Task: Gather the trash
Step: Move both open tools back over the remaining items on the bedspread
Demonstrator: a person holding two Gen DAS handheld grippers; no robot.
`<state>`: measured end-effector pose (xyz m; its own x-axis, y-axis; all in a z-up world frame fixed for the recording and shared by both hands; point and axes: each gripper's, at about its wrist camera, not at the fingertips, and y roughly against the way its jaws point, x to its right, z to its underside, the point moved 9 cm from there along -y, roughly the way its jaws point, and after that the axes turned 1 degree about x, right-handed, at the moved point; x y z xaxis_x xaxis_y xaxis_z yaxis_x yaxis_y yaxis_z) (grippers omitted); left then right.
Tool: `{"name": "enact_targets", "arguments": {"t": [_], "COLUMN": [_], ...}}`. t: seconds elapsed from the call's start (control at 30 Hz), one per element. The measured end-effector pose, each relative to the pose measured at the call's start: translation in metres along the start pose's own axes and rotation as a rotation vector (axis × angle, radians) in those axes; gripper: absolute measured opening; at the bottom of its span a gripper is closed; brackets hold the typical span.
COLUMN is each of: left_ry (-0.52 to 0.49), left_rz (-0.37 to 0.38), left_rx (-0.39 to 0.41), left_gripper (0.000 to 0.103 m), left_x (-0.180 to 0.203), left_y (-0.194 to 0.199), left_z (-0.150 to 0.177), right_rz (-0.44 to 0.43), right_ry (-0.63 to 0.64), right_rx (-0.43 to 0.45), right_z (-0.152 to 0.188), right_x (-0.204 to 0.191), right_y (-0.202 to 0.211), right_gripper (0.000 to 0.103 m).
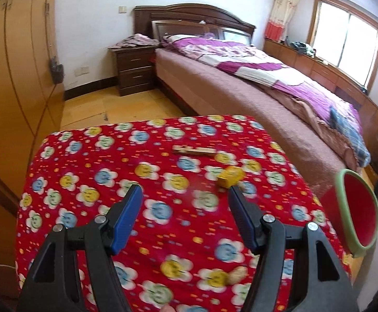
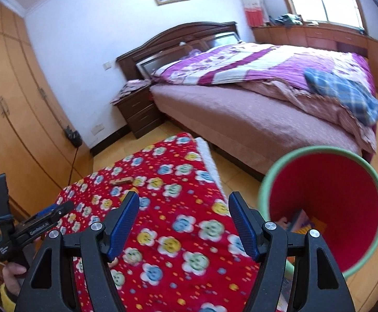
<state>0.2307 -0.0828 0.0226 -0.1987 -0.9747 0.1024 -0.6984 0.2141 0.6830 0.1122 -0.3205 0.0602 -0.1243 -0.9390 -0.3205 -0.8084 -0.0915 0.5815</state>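
Note:
A table covered by a red flowered cloth point(image 1: 162, 208) carries the trash. A yellow crumpled piece point(image 1: 230, 175) lies just beyond my left gripper point(image 1: 185, 195), which is open and empty above the cloth. A tan flat strip point(image 1: 194, 151) lies farther back; it also shows in the right wrist view point(image 2: 121, 181). A beige scrap point(image 1: 237, 274) lies near the left gripper's right arm. A red bin with a green rim point(image 2: 324, 208) stands right of the table and holds some scraps. My right gripper point(image 2: 183, 202) is open and empty over the table's right part.
A large bed point(image 1: 267, 83) with a purple quilt stands behind the table. A dark nightstand point(image 1: 135, 69) is beside it. Wooden wardrobes point(image 1: 14, 65) line the left wall. A low cabinet point(image 1: 332, 75) runs under the window. The left gripper's body point(image 2: 32, 223) shows at the left.

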Motion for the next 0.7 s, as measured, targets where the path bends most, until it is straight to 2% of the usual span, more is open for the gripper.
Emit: {"name": "enact_targets", "arguments": {"t": [0.27, 0.47, 0.7], "left_ry": [0.059, 0.088, 0.119], "left_rz": [-0.063, -0.089, -0.090], "left_rx": [-0.039, -0.063, -0.079], "left_gripper": [0.068, 0.068, 0.068], "left_x": [-0.047, -0.065, -0.076], "left_y": [-0.035, -0.060, -0.076], "left_z": [0.009, 0.022, 0.031], "right_rz": [-0.042, -0.072, -0.064], "right_ry": [0.082, 0.131, 0.188], "right_rx": [-0.082, -0.137, -0.216], "right_z": [0.000, 0.011, 0.029], "right_x": [-0.048, -0.077, -0.095], "right_y": [-0.060, -0.106, -0.156], "right_gripper": [0.072, 0.072, 0.072]}}
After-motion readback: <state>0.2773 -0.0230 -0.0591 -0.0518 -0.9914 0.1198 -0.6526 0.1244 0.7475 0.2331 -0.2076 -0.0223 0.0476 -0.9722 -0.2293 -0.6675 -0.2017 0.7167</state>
